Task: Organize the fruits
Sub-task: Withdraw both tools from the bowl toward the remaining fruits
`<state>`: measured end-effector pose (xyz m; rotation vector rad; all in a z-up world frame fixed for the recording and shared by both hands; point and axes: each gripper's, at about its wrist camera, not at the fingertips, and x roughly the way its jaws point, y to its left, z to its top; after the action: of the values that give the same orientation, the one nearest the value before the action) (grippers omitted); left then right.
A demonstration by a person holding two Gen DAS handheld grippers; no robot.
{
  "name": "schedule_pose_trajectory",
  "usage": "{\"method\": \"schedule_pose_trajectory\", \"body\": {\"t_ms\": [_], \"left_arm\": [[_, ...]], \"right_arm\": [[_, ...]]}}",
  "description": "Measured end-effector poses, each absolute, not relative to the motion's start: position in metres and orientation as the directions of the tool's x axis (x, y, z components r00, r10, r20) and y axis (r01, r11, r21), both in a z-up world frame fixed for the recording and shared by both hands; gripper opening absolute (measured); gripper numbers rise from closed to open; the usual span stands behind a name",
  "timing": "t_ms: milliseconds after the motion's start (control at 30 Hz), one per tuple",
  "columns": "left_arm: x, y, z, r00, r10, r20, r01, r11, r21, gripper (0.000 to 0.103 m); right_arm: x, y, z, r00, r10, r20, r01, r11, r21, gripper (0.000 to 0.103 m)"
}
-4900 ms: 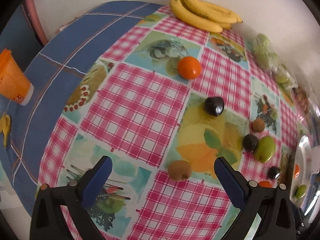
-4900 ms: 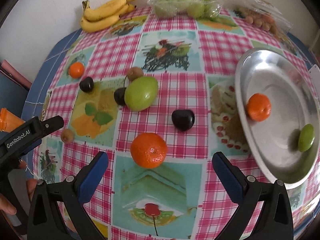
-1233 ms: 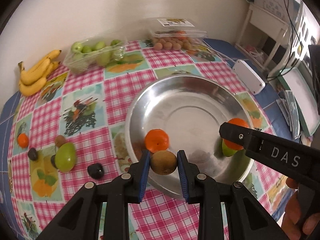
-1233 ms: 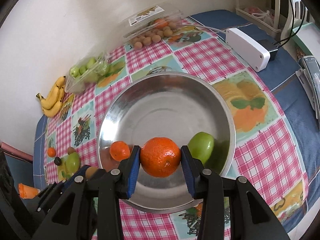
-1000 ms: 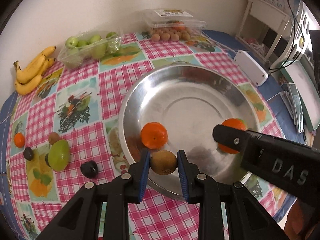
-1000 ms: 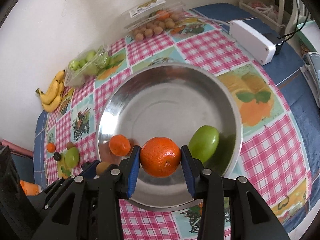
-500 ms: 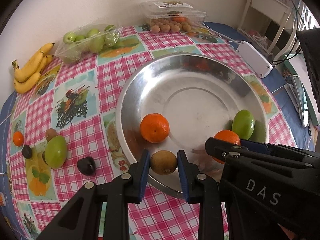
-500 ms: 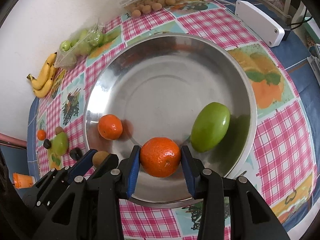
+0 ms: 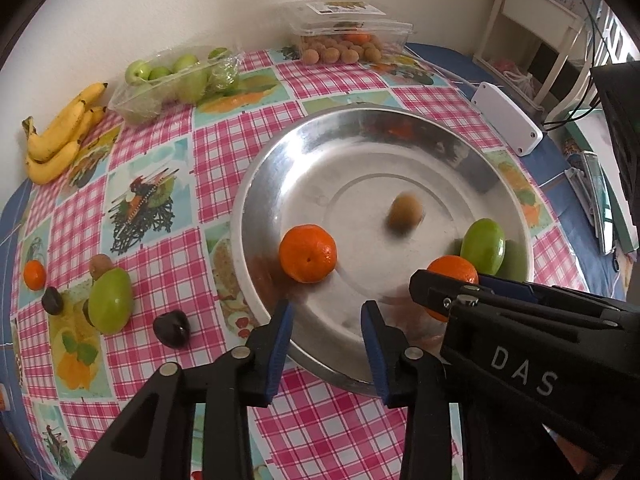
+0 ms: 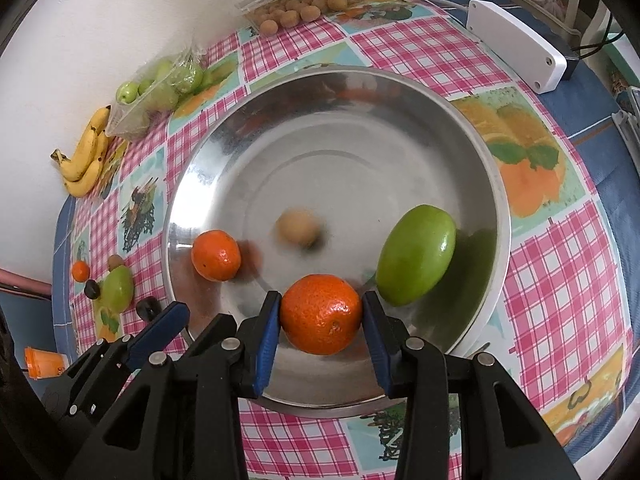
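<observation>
Kiwi (image 9: 405, 212), brown, motion-blurred, loose near bowl (image 9: 256, 184) centre. Left claw (image 9: 326, 330) parted, empty, over the near rim. Right claw (image 10: 320, 316) clamps pitted orange (image 10: 321, 313) above the bowl. Inside: tangerine (image 10: 216, 255), green mango (image 10: 416, 255).

My left gripper (image 9: 326, 320) is parted over the metal bowl's (image 9: 256, 200) near rim; a blurred kiwi (image 9: 404, 213) sits inside, near a tangerine (image 9: 307, 253) and green mango (image 9: 483, 245).
</observation>
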<state>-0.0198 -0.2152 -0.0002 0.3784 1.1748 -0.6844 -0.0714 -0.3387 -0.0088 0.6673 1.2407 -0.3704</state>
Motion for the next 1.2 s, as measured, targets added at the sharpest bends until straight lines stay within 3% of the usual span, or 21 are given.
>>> {"method": "schedule_pose_trajectory", "body": {"t_ms": [167, 433, 867, 1200], "left_arm": [[-0.016, -0.210, 0.007, 0.221, -0.303, -0.927, 0.647, 0.757, -0.093, 0.045], [-0.001, -0.194, 0.018, 0.241, -0.304, -0.922, 0.589, 0.801, -0.110, 0.045], [0.044, -0.119, 0.008, 0.253, -0.232, -0.939, 0.292, 0.944, -0.154, 0.049], [0.056, -0.086, 0.010, 0.269, -0.221, -0.938, 0.221, 0.961, -0.163, 0.051]], "right_arm": [[-0.072, -0.340, 0.007, 0.365, 0.090, -0.927, 0.585, 0.753, 0.303, 0.047], [-0.075, -0.341, 0.029, 0.432, 0.058, -0.900, 0.572, 0.754, 0.323, 0.047], [-0.073, -0.335, 0.019, 0.363, 0.029, -0.931, 0.571, 0.783, 0.247, 0.047], [-0.065, -0.314, 0.020, 0.356, 0.029, -0.934, 0.524, 0.821, 0.225, 0.048]]}}
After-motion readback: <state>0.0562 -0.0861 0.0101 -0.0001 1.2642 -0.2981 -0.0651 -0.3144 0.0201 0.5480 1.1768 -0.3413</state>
